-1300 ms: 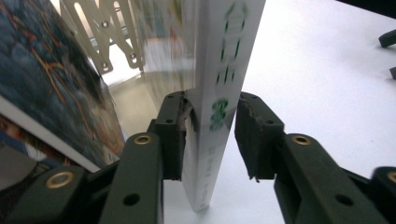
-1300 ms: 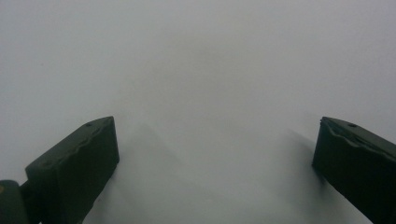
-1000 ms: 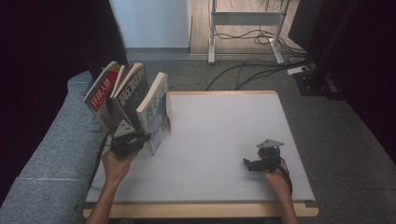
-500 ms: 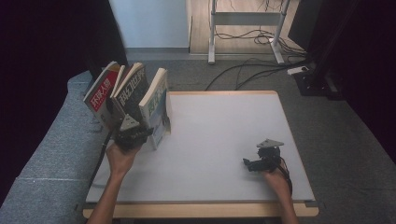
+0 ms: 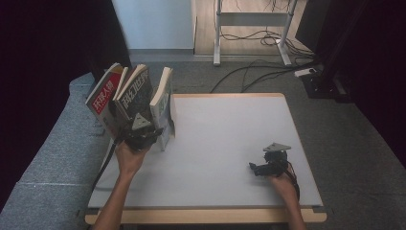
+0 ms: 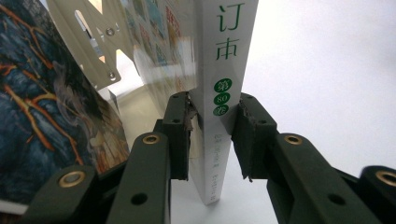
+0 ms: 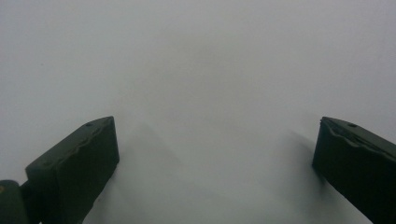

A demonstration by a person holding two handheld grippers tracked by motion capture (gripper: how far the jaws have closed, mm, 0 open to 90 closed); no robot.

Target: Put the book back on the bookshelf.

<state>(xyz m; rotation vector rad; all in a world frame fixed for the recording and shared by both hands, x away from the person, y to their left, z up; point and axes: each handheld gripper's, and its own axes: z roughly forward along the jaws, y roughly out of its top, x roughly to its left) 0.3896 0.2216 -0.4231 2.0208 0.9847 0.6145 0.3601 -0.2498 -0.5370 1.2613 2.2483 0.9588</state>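
3 books stood in a row at the far left corner of a white table (image 5: 230, 129), leaning left against one another. A person's left hand (image 5: 128, 158) held the left gripper (image 5: 152, 135) at the rightmost of them, a white-spined book (image 5: 163, 103). In the left gripper view, the 2 black jaws were closed on the lower part of that book's spine (image 6: 219, 93), 1 jaw pressed on each side, with green characters printed above the grip. Just left of it stood a dark-covered book (image 5: 137, 93), and left of that a red-covered book (image 5: 104, 96). A pale metal bookend (image 6: 93, 37) showed between the held book and the dark cover. Well apart, near the table's right near corner, the right gripper (image 5: 253, 168) rested low over the bare surface, jaws spread wide and holding nothing.
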